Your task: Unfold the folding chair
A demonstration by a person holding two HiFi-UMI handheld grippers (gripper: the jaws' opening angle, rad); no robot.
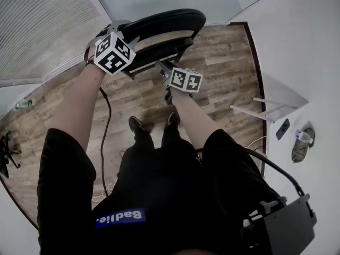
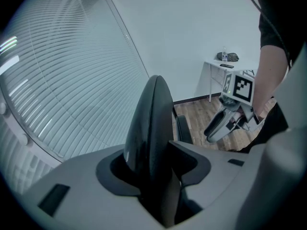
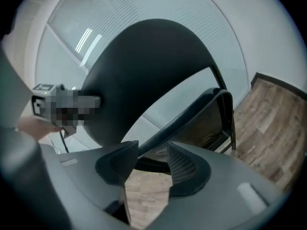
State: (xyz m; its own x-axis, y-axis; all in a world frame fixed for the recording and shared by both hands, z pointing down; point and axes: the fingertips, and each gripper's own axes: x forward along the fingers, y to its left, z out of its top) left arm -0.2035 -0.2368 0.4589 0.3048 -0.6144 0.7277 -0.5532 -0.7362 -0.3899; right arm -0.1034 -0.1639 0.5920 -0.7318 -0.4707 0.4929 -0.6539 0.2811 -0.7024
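Chair (image 1: 159,33) seemingly part-open | we are pinching backrest (image 2: 151,123) in left gripper (image 2: 156,174), holding right gripper (image 3: 148,164) spread by seat (image 3: 211,114) | seat looking short of level

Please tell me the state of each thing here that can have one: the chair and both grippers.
folding chair: not unfolded, seat tilted up near the backrest.
left gripper: shut on the backrest's edge.
right gripper: open, seat rim at its tips, not gripped.
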